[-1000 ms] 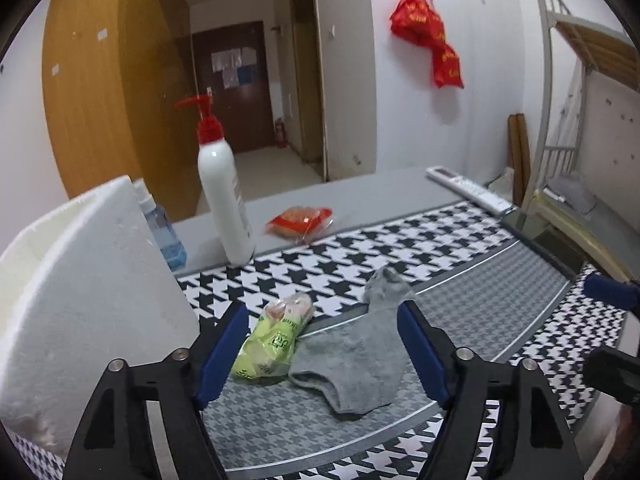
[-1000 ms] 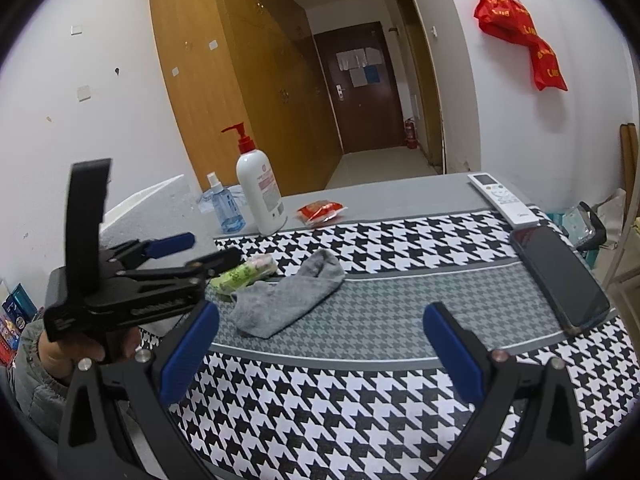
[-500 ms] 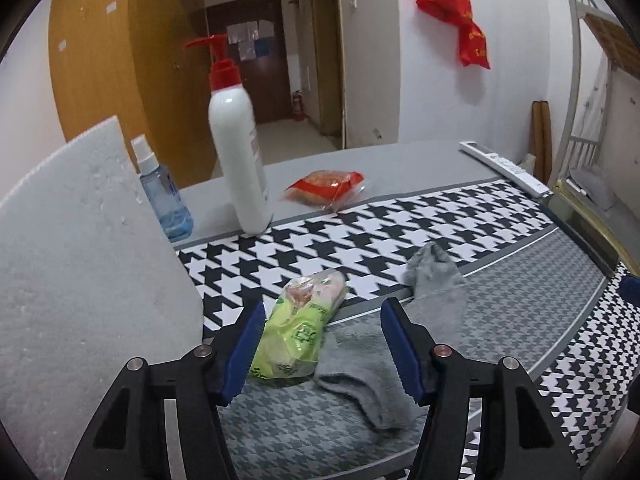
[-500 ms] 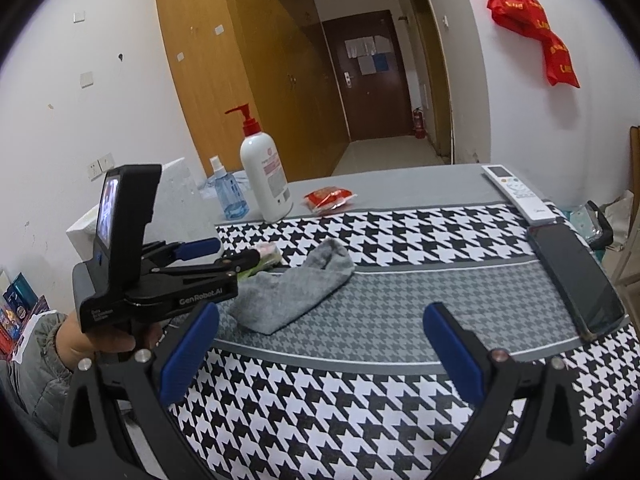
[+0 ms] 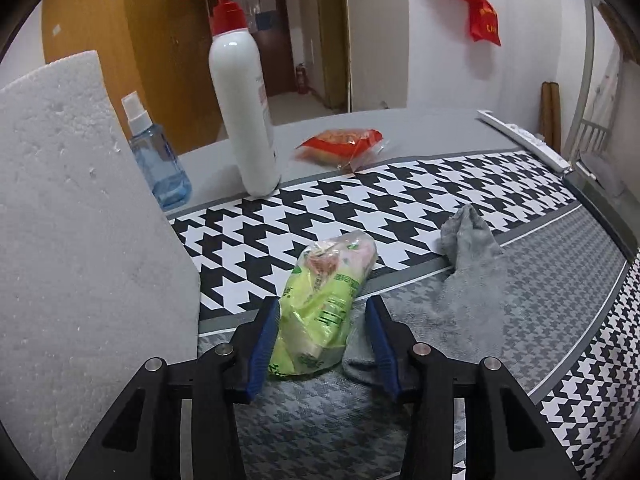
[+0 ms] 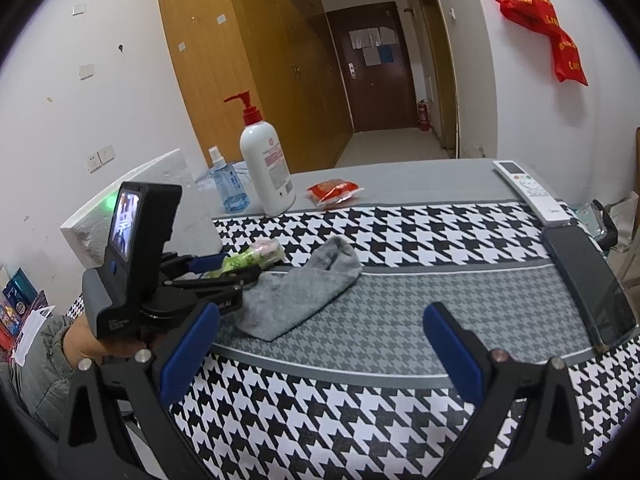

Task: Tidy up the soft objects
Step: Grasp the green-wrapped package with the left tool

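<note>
A green plastic snack packet (image 5: 324,308) lies on the houndstooth mat, also seen in the right wrist view (image 6: 252,258). My left gripper (image 5: 322,320) has its blue fingers on both sides of the packet's near end, closing on it; the left pad touches it, the right pad stands just off it. A grey sock (image 5: 452,284) lies right of the packet, its cuff under my right finger; it also shows in the right wrist view (image 6: 304,292). My right gripper (image 6: 320,344) is open and empty above the mat's near edge. The left gripper (image 6: 216,268) shows there too.
A white foam block (image 5: 80,240) stands at the left. Behind are a white pump bottle (image 5: 244,112), a blue spray bottle (image 5: 156,160) and a red snack pack (image 5: 344,144). A remote (image 6: 528,192) and a black phone (image 6: 588,280) lie at the right.
My left gripper has moved forward and down to the green packet and its fingers have narrowed around it. My right gripper has stayed nearly still and open.
</note>
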Demonstrator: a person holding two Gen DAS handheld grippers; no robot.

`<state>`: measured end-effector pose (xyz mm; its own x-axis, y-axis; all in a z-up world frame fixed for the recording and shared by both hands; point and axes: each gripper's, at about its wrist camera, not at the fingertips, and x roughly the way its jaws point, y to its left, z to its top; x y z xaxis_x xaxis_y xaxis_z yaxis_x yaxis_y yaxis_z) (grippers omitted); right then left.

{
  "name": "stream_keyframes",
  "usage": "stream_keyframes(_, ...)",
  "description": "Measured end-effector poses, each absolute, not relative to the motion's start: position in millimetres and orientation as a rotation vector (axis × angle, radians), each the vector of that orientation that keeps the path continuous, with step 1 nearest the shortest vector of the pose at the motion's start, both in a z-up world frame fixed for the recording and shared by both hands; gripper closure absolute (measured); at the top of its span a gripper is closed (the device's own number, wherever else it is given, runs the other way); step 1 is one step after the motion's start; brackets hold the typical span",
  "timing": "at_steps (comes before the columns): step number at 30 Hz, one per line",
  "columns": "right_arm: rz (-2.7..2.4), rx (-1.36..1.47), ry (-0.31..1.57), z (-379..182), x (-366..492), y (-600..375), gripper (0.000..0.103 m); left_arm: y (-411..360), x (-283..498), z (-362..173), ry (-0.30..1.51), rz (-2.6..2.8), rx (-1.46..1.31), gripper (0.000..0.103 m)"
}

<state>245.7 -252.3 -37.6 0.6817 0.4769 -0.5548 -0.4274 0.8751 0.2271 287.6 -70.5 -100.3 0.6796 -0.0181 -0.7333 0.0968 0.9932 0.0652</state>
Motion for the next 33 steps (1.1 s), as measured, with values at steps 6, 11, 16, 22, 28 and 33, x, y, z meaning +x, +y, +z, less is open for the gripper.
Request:
stream_keyframes(6,0.505,0.077,0.653,-39,249,-249,0.0,-70,289,-104,0.848,-0.09,0.098,0.078)
stream_keyframes(11,0.5,0.078,0.665,-42,253,-248,0.0,-69,285,-104,0.862,-0.141,0.079,0.084)
stream_keyframes(16,0.49,0.074,0.667,-42,254,-245,0.0,-69,277,-103,0.883,-0.23,0.033,0.087)
stream_keyframes(22,0.464,0.061,0.681,-44,254,-246,0.0,-93,251,-97,0.858,-0.38,0.078,0.088)
stream_keyframes(28,0.461,0.053,0.734,-56,258,-244,0.0,-87,245,-93,0.822,-0.375,0.06,0.088)
stream_keyframes(33,0.49,-0.004,0.788,-67,266,-226,0.0,-80,245,-97,0.836,-0.375,0.049,0.087)
